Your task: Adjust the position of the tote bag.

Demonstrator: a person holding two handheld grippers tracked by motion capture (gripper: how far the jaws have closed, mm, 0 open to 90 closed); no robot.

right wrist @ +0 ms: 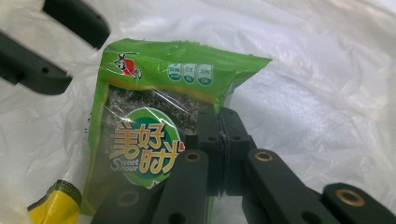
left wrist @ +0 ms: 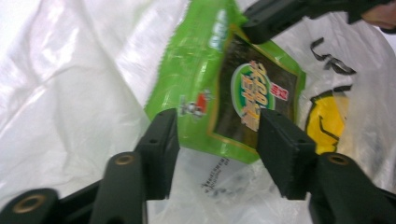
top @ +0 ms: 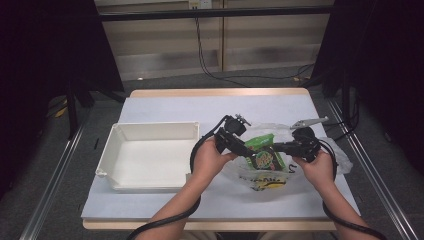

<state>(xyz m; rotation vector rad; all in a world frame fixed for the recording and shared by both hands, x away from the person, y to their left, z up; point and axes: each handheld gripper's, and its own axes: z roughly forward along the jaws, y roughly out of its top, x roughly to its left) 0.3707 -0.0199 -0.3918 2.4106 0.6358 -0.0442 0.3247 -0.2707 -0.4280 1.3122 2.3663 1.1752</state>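
Looking down from the high view, a person is sitting at a table and holding a claw in each hand. The left gripper and the right gripper are meeting over a green snack packet. The packet is lying on a clear plastic bag, just to the right of a white tray.

In the left gripper view, the left gripper is standing with its two black jaws spread apart. The green snack packet is sitting just past the jaws, and they are not squeezing it. The plastic bag is lying under everything.

In the right gripper view, the right gripper is pressing its jaws tight together and pinching the edge of the green snack packet. The plastic bag is spreading out behind it.
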